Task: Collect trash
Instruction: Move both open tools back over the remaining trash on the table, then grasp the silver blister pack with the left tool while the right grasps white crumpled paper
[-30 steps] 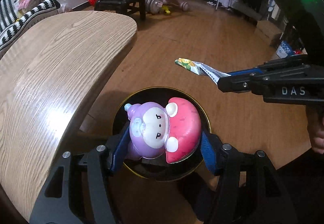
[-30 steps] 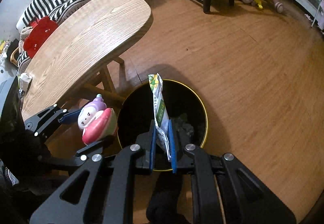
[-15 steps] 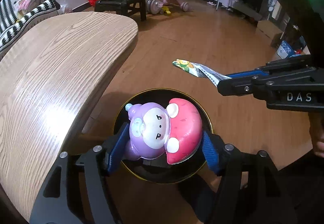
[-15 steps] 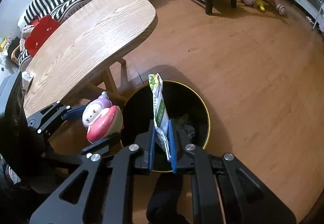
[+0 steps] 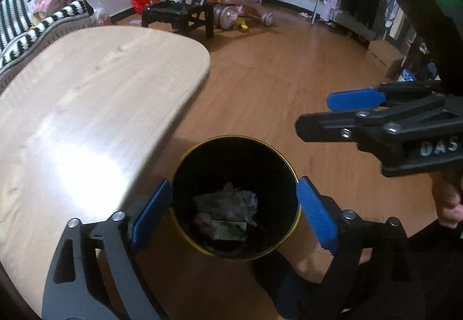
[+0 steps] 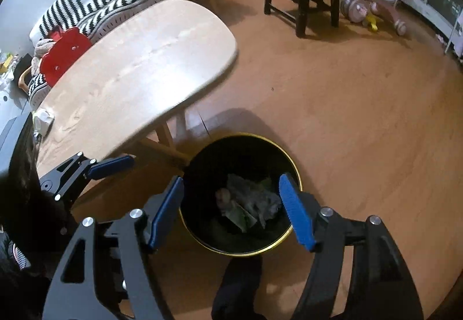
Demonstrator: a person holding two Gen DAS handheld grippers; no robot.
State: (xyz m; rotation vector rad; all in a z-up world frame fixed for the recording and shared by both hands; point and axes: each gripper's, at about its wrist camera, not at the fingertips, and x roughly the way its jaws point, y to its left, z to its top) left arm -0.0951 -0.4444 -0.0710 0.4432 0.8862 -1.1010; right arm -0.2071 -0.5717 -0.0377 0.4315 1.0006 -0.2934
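Toy and wrapper dropped into bin [image 5: 290, 175], both hand-held grippers spread wide, empty, only right view shows red stool [image 6: 65, 55].

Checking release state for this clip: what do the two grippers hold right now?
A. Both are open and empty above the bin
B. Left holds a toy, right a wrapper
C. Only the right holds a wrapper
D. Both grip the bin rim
A: the left gripper and right gripper are both spread with nothing between them, above the bin where trash lies.
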